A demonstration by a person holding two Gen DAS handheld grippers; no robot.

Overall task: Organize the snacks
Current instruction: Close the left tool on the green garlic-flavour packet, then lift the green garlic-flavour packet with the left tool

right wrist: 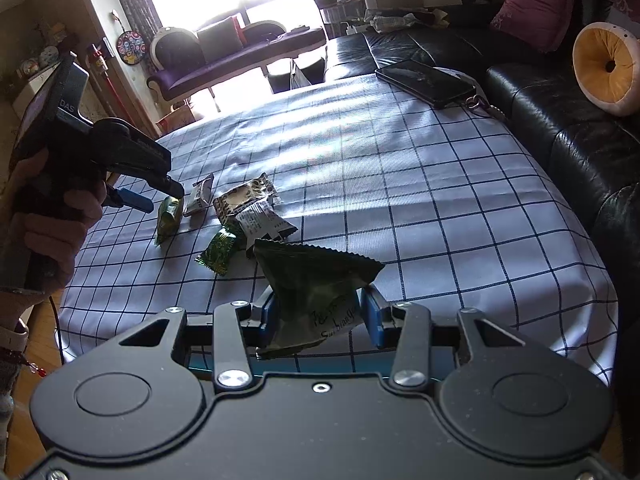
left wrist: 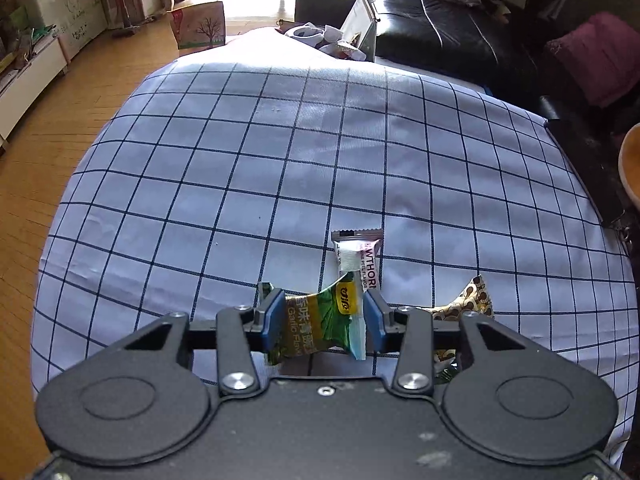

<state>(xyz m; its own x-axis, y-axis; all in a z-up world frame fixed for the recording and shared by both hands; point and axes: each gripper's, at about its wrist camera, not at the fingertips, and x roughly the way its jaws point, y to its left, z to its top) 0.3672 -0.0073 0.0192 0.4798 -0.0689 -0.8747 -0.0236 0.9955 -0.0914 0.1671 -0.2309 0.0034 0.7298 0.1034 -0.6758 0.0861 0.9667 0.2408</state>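
Observation:
My left gripper (left wrist: 325, 316) is shut on a green garlic-flavour snack packet (left wrist: 316, 322), held just above the checked tablecloth (left wrist: 280, 160). A white hawthorn bar (left wrist: 358, 258) lies just beyond it and a brown patterned packet (left wrist: 466, 302) to its right. My right gripper (right wrist: 320, 314) is shut on a dark green snack bag (right wrist: 316, 284), lifted over the table's near edge. In the right wrist view the left gripper (right wrist: 156, 196) holds the green packet (right wrist: 168, 218) beside the hawthorn bar (right wrist: 200, 196), a brown packet (right wrist: 244, 196), a white-and-black packet (right wrist: 264, 222) and a small green packet (right wrist: 218, 250).
A black tablet (right wrist: 426, 78) with a cable lies at the table's far right corner. A black leather sofa (right wrist: 560, 120) runs along the right side, with a round yellow cushion (right wrist: 606, 68). Clutter (left wrist: 332, 38) sits at the table's far end. Wooden floor (left wrist: 52, 148) lies to the left.

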